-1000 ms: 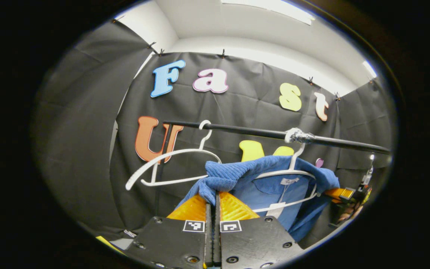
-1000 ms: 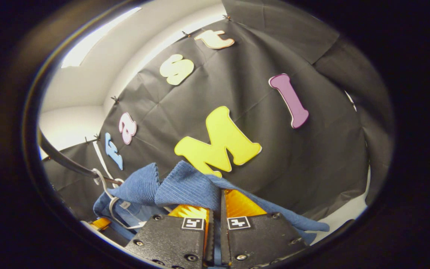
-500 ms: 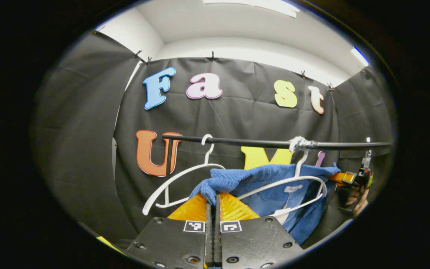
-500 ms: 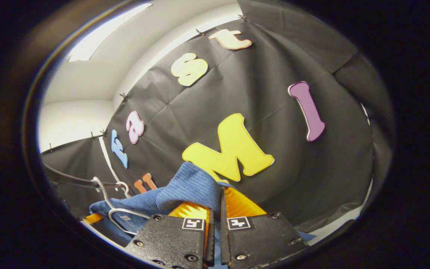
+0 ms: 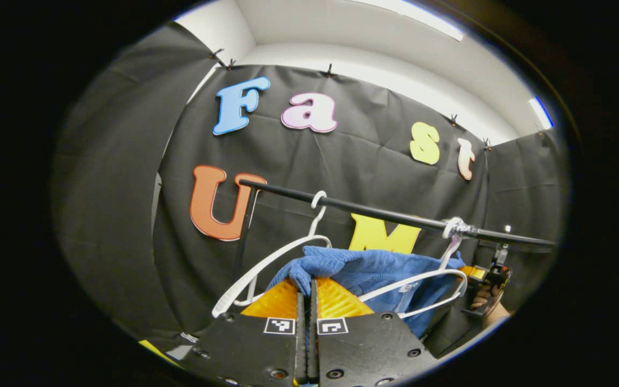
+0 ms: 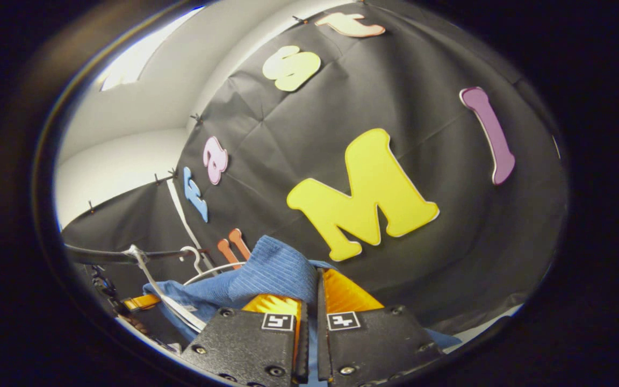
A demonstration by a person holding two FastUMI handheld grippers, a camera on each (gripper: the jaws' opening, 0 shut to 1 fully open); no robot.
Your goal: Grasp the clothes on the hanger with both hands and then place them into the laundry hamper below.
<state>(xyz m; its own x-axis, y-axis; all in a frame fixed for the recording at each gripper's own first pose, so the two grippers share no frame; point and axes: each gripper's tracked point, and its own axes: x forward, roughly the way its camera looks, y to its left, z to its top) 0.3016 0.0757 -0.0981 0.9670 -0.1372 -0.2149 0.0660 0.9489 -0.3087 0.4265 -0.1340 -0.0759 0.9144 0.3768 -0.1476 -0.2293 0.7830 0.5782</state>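
In the left gripper view, my left gripper (image 5: 308,287) pinches a bunched fold of the blue shirt (image 5: 374,269) between its orange fingers (image 5: 280,301), which are pressed nearly together on the cloth at the lower centre of the frame. Compared with half a second ago, the black rail (image 5: 384,215) now slants down toward the right instead of lying level, and the shirt has slid farther off the white hanger (image 5: 422,279), whose lower bar and right shoulder now show bare in front of the cloth. An empty white hanger (image 5: 272,263) hangs from the rail to the left, its arm crossing just behind my left fingers. At the right edge of the frame the other gripper (image 5: 473,272) and the hand (image 5: 482,301) holding it sit beside the shirt's far shoulder.

In the right gripper view, my right gripper (image 6: 317,293) clamps a ridged fold of the shirt (image 6: 272,271) at the lower centre, fingers narrow with the cloth between them. Since the earlier frame the wall behind has shifted upward and the shirt stretches leftward in a flatter band. The rail (image 6: 105,255) and both hangers, the nearer one (image 6: 170,306) and the empty one (image 6: 202,269), lie at the lower left, close to the cloth. The shirt hangs between the two grippers, just below the rail.
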